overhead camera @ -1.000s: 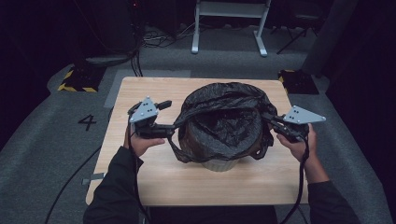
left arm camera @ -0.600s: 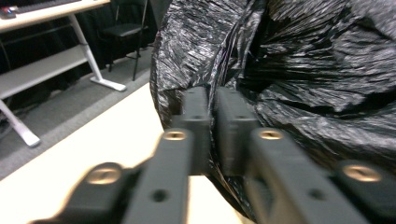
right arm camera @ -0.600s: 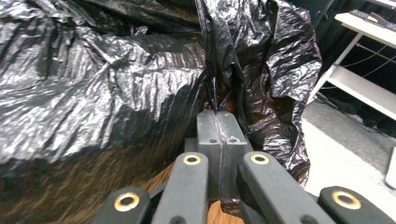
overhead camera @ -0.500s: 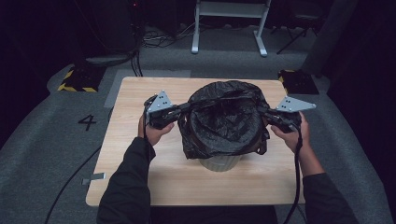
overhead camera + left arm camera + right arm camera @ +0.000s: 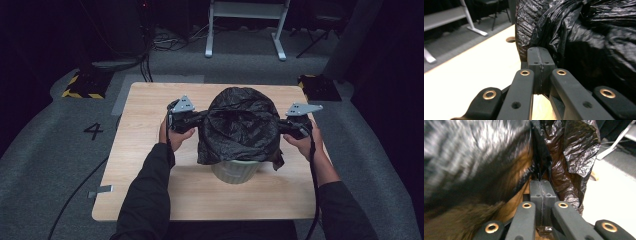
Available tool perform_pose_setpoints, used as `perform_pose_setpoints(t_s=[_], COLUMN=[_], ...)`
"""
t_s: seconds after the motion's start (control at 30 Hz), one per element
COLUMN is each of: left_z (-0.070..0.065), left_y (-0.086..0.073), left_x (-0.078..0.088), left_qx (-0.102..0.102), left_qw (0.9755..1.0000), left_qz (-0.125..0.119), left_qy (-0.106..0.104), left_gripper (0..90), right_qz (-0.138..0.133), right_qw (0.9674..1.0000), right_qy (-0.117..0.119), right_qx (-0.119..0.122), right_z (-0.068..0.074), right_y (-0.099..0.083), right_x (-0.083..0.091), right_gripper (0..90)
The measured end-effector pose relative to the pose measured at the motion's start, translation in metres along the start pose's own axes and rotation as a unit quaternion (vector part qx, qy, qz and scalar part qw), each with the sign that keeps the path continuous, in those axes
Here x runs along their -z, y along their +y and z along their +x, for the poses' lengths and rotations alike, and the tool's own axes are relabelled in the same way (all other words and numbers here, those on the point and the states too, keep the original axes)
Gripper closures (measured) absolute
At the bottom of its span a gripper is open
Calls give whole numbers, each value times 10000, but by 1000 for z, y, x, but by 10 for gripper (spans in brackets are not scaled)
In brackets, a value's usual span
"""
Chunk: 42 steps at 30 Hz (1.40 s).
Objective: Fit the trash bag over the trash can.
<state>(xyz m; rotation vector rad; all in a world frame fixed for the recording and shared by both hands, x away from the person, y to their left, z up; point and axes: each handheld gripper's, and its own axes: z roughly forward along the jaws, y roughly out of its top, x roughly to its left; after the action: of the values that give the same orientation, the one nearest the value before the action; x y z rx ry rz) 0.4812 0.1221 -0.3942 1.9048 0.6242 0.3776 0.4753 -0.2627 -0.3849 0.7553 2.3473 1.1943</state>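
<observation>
A black bin bag [image 5: 240, 125] hangs as a crumpled dome over a pale round bin [image 5: 235, 171] in the middle of the wooden table [image 5: 145, 150]. My left gripper [image 5: 202, 118] is at the bag's left side. In the left gripper view its jaws [image 5: 540, 50] are pressed together, with the bag's film [image 5: 579, 32] bunched at their tips. At the bag's right side, my right gripper [image 5: 280, 125] is shut on a fold of the bag [image 5: 574, 147]. That fold comes out from between its pads [image 5: 540, 181]. The bin's top is hidden under the bag.
A round cable hole [image 5: 510, 39] sits in the tabletop beyond the bag. On the grey floor behind the table stand a white frame [image 5: 245, 30] and two yellow-and-black blocks [image 5: 82, 85] [image 5: 320, 87]. A painted 4 [image 5: 93, 131] marks the floor at the left.
Both hands have moved away from me and closer together. The bag's mouth, stretched wide open a second ago, is now gathered into a closed dome over the bin.
</observation>
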Motion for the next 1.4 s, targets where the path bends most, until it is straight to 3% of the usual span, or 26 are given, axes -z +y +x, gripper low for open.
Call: perform_pose_setpoints(t_s=[0.3,0.47,0.6,0.67,0.73,0.8,0.87,0.93,0.97,1.0,1.07,1.17,1.27,1.4], left_z=[2,3,1,2,2,1,2,2,3,3,3,2,-1,-11], left_y=[-1,-3,-5,-7,-10,-13,-16,-18,-19,-20,-23,-26,-28,-30], left_x=[-22,-30,-34,-36,-36,-32,-24,-13,-5,1,18,45,67,94], left_qx=[62,129,135,100,129,139,237,228,298,386,361,481,422,230], left_qw=[9991,9981,9956,9940,9935,9944,9960,9974,9977,9978,9987,9978,9975,9978], left_qz=[354,512,799,1016,1043,965,815,681,608,539,322,60,-181,-515], left_qy=[-228,-306,-466,-385,-440,-400,-270,-99,31,3,140,453,532,347], left_gripper=[900,900,900,900,900,900,856,798,733,631,578,346,246,214], right_qz=[205,483,612,749,924,964,842,710,623,535,362,107,-224,-441], right_qw=[9986,9966,9937,9928,9917,9897,9911,9932,9940,9946,9968,9983,9990,9987], right_qy=[317,483,721,690,614,722,736,604,554,510,303,185,76,53], right_qx=[-363,-455,-595,-637,-646,-779,-727,-701,-701,-726,-642,-549,-372,-255], right_z=[-7,-5,-4,-5,-7,-9,-8,-6,-6,-6,-5,-3,3,12], right_y=[-10,-16,-22,-26,-32,-38,-42,-45,-47,-50,-55,-58,-57,-56], right_x=[-18,-32,-36,-37,-39,-38,-33,-23,-17,-9,3,21,40,55], right_gripper=[900,900,900,900,900,900,900,832,822,772,674,564,466,344])
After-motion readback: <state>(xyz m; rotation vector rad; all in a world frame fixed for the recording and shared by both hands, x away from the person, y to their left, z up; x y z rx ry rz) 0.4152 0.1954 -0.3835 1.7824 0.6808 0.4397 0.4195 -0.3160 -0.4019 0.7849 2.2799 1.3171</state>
